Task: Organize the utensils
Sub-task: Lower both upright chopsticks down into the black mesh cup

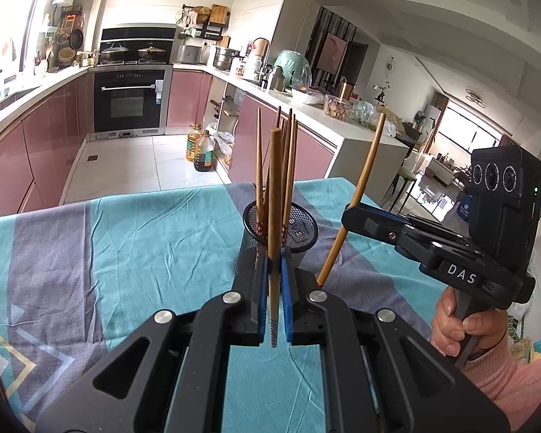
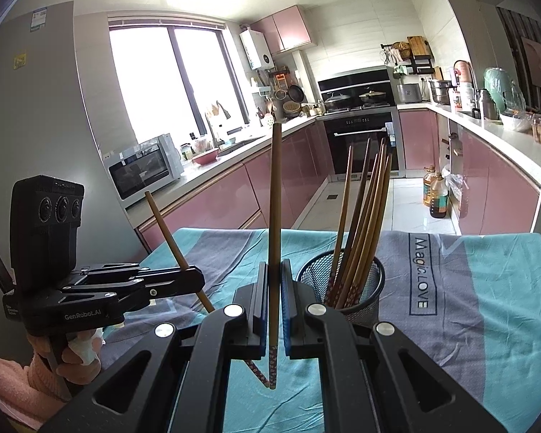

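Left gripper (image 1: pixel 275 270) was clamped narrow on one wooden chopstick (image 1: pixel 275 187), held near upright, patterned tip hanging below the pads, just short of the mesh cup (image 1: pixel 295 223). The right wrist view showed that same chopstick tilted, crossing the left jaws well out from the cup, toward the table's left edge.

Mesh cup stood on the teal and grey tablecloth (image 1: pixel 144 238) toward the far edge of the table, already holding a sheaf of chopsticks (image 2: pixel 364 223) that leaned and fanned right.

Right gripper (image 2: pixel 275 288) was also shut tight on a single chopstick (image 2: pixel 275 198), upright, tip pointing down past the pads, just left of the cup. A hand (image 1: pixel 454 324) in a pink sleeve held its handle.

Risks, judged:
- both grips sat low on the sticks, long free length above, so each stick could pivot in the pads and swing off line
- both arms crowded the same cup; the two held sticks or gripper bodies could clash
- the fanned sheaf blocked part of the mouth; a tip could catch the rim or a leaning stick
- the cup looked light; a side knock could tip it
- release too early and the stick would drop onto the cloth and roll.
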The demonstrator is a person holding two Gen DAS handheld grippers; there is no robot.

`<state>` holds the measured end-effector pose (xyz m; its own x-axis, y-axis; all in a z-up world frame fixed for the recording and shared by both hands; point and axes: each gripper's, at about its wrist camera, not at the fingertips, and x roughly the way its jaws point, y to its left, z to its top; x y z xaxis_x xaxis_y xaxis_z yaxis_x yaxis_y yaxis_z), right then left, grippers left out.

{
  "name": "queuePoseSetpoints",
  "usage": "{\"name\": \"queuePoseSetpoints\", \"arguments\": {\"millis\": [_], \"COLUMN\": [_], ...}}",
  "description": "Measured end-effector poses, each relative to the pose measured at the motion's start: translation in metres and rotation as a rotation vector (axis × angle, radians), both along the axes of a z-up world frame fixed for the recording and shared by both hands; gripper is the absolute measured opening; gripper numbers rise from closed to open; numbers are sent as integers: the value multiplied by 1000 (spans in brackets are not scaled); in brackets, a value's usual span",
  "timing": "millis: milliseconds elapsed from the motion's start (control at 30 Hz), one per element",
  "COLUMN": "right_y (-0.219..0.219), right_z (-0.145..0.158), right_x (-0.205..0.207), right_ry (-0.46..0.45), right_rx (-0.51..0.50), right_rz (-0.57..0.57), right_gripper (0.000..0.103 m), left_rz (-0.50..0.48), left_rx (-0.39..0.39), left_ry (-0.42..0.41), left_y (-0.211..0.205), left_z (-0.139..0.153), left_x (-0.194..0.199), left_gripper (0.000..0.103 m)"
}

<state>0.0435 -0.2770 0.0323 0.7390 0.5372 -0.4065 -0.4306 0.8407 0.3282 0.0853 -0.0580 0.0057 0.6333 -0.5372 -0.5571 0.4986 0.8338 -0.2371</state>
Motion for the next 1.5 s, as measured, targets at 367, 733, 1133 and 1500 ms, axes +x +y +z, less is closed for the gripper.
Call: {"name": "queuePoseSetpoints", "arguments": {"millis": [367,733,1133,1500], "right_y": [-8,-9,-13,-17], "right_z": [12,24,39,49], "right_x": [4,13,21,29], "right_ry": [-29,-62,-102,-132], "right_rx": [5,8,3,-6], "right_rz": [-13,-9,-15,-35], "right_gripper": [6,6,6,6], "left_rz": [8,7,3,4], "left_rx": [-1,5,11,5], "left_ry": [-43,-85,-127,-177], "left_y": [-1,-6,-12,-13], "left_z": [16,29,36,49], "left_x": [1,2,2,0], "left_gripper": [7,7,7,7]}}
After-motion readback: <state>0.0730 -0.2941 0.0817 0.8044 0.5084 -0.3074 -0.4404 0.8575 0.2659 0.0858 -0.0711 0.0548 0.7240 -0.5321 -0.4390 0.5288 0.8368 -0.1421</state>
